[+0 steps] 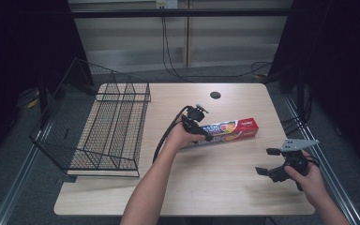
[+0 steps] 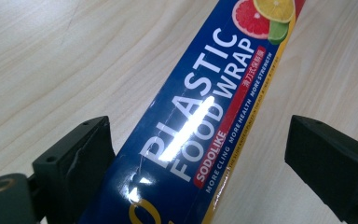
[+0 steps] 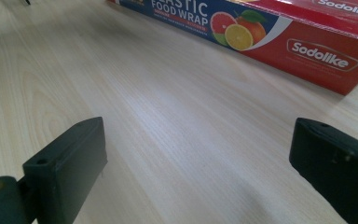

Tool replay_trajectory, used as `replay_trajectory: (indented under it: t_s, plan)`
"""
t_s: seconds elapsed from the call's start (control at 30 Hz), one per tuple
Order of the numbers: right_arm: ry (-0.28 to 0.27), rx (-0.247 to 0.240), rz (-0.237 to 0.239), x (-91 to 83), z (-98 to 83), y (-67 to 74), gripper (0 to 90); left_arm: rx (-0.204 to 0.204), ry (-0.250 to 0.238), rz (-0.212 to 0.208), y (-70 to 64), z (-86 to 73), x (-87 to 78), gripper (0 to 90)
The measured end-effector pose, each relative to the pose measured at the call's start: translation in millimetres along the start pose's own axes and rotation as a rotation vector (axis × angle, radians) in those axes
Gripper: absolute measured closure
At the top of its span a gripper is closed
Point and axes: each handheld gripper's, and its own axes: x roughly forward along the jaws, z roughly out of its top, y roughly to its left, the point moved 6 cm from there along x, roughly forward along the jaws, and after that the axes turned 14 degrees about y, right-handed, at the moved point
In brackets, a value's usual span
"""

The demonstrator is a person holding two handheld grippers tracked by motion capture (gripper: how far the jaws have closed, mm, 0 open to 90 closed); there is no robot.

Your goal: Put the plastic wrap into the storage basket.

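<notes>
A long blue and red box of plastic food wrap (image 1: pixel 229 129) lies flat on the wooden table (image 1: pixel 201 187), right of centre. My left gripper (image 1: pixel 201 136) is at the box's left end, open. In the left gripper view the box (image 2: pixel 200 121) runs between the jaws, resting against the left one with a wide gap to the right one. My right gripper (image 1: pixel 267 161) is open near the table's right front, well short of the box; in the right gripper view the box (image 3: pixel 270 32) lies ahead, with bare table (image 3: pixel 168 130) between the jaws.
A black wire basket (image 1: pixel 108 126) stands on the table's left side, its tall mesh side leaning out over the left edge. A small dark round hole (image 1: pixel 215 95) sits near the table's far edge. Cables (image 1: pixel 173 56) run along the floor beyond.
</notes>
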Motion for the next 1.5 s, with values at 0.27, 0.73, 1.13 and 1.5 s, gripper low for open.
replay_trajectory:
  t_s: [0.27, 0.73, 1.13, 1.5]
  plan:
    - [-0.006, 0.005, 0.004, -1.0, -0.1, -0.9, 3.5, -0.007, 0.017, -0.008, 4.3, -1.2, 4.9, 10.8]
    - [-0.013, 0.006, 0.010, -1.2, 1.1, -0.9, 3.5, 0.011, 0.063, 0.019, 3.9, 2.3, 10.5, 13.9]
    - [-0.014, 0.007, 0.007, -1.9, 0.4, -2.0, 3.5, 0.048, 0.124, 0.036, -2.9, -0.9, 9.2, 21.9]
    - [-0.020, 0.012, 0.012, -3.1, 0.8, -1.7, 3.5, 0.037, 0.179, -0.005, -11.9, -4.5, 5.9, 29.2]
